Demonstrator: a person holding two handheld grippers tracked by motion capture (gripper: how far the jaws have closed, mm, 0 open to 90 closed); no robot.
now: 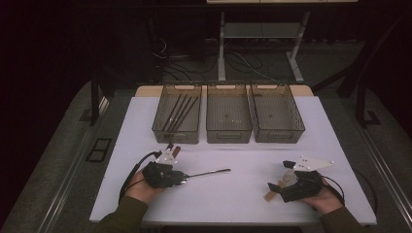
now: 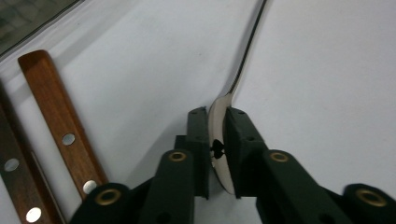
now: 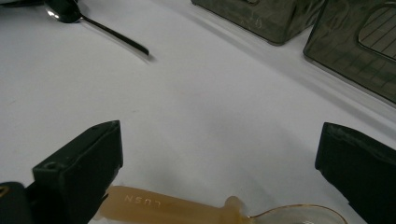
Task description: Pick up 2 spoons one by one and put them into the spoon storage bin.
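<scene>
My left gripper (image 1: 183, 178) lies on the white table (image 1: 243, 199) at the front left. In the left gripper view it (image 2: 215, 112) is shut on the bowl of a metal spoon (image 2: 218, 140), held on edge between the pads. The spoon's thin handle (image 1: 209, 173) runs off to the right across the table. At the front right, my right gripper (image 1: 281, 175) stands open. Its jaws (image 3: 219, 128) are wide apart over a translucent amber plastic spoon (image 3: 168, 205) that lies flat on the table, touching neither pad.
Three dark see-through bins stand in a row at the back: the left bin (image 1: 160, 127) holds several dark sticks, the middle bin (image 1: 228, 136) and right bin (image 1: 297, 127) look bare. Two wooden-handled utensils (image 2: 60, 126) lie just beside my left gripper.
</scene>
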